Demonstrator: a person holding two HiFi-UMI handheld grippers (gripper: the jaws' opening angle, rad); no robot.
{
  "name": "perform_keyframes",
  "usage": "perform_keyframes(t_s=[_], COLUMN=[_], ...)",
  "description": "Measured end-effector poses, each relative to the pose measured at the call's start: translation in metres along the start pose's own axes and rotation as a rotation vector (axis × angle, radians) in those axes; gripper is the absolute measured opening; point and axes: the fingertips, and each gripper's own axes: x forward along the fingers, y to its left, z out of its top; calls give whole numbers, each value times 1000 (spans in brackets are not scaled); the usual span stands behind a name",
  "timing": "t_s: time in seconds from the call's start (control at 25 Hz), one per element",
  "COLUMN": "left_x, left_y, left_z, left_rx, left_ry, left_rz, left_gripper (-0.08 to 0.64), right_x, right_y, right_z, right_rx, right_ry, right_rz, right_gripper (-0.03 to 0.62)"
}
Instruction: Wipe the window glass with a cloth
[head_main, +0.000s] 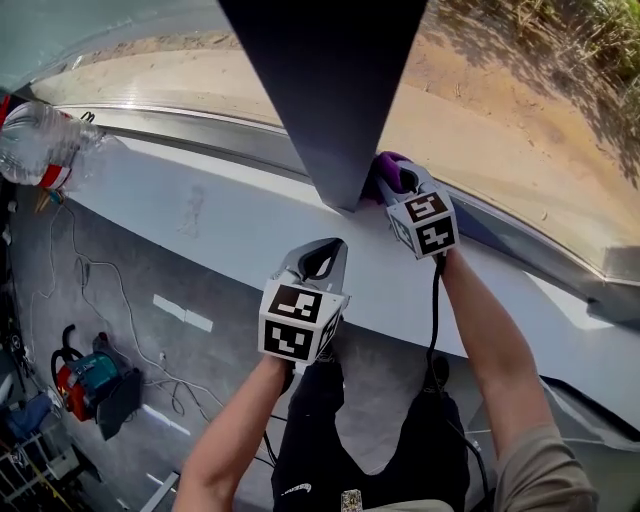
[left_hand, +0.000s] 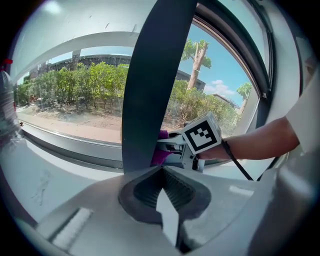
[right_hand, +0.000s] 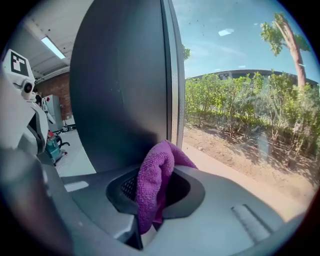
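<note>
Cloth (right_hand: 154, 182) pinched in right gripper (head_main: 390, 180) beside dark post (head_main: 330, 90); left gripper (head_main: 322, 255) closed, empty; bottle (head_main: 35, 145) far left.

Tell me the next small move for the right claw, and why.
Probably ease the right claw forward and rightward so the purple cloth presses onto the glass. The cloth is already clamped and sits beside the dark post at the pane's bottom edge, but contact with the glass isn't clear. The left claw is shut on nothing.
</note>
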Motion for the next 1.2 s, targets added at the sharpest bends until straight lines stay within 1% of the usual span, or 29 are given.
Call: perform_keyframes(t_s=[0.2,0.36,0.48,0.6,0.72,0.8,0.92,1.04,1.2], left_x=[-7,-20,-40,-65,-93,-116,-152,-186,-225], left_y=[-34,-61,-77,-92,-108,-117,-125,-129,-133], left_z=[14,48,70,88,106,121,143,157,176], left_rx=[-10,-12,-32,-25,6,21,48,83,127], left_ry=[-23,-81,-129,-161,-193,-223,-268,-314,-354], left_rz=[18,24,33,45,63,63,48,30,-16], left_gripper=[0,0,0,0,0,0,0,0,0], right_x=[-48,-102,-146,-186,-225,-251,-290,-324,-358], right_y=[13,19,31,46,61,73,88,105,133], right_z=[31,69,98,126,154,175,205,223,251], right_rx=[-34,-74,-78,-80,-116,-141,-121,-106,-77], right_ry=[-84,-145,-196,-250,-300,-331,-382,-423,-460], right_rz=[63,92,110,110,83,65,27,-31,-73], right_gripper=[78,78,78,79,78,79,79,78,77])
